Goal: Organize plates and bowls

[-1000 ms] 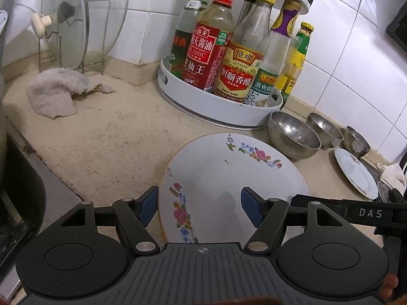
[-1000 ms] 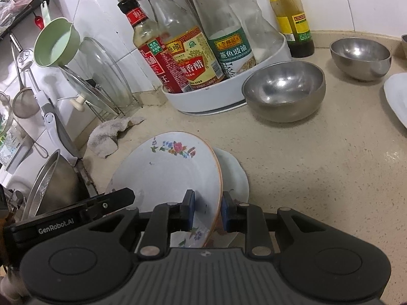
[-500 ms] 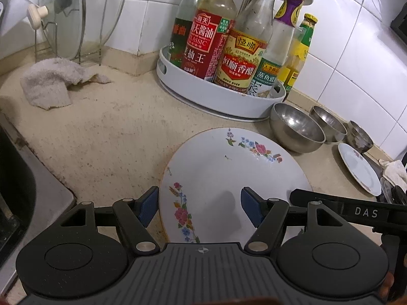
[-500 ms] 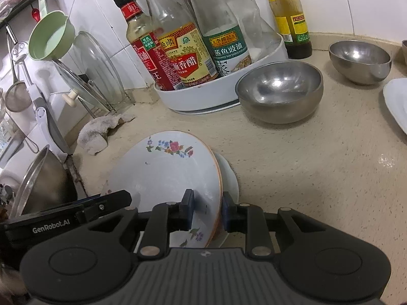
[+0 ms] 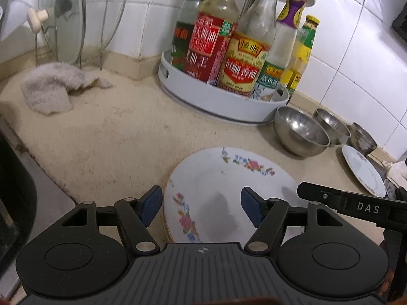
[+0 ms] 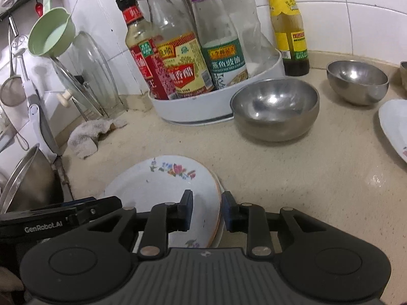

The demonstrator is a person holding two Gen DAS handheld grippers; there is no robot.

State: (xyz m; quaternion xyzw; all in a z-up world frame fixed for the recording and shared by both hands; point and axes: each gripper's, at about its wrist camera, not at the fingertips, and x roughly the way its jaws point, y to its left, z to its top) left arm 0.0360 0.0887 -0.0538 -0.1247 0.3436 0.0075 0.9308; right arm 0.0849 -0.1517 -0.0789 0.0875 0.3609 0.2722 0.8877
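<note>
We find the floral plate low on the counter, its near edge cut off behind both grippers. The right gripper straddles its rim at 5 o'clock, but whether the jaws press we cannot tell. The left gripper stands released above it; a second plate beneath barely shows.

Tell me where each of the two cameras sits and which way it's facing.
Left wrist: on the left gripper, angled down over the floral plate toward the condiment tray; its open fingers show, plus the other gripper's arm at right.
Right wrist: on the right gripper, facing the same tray from further right; its fingers straddle the floral plate's rim.
Shared: plate, tray, steel bowl, rag.
</note>
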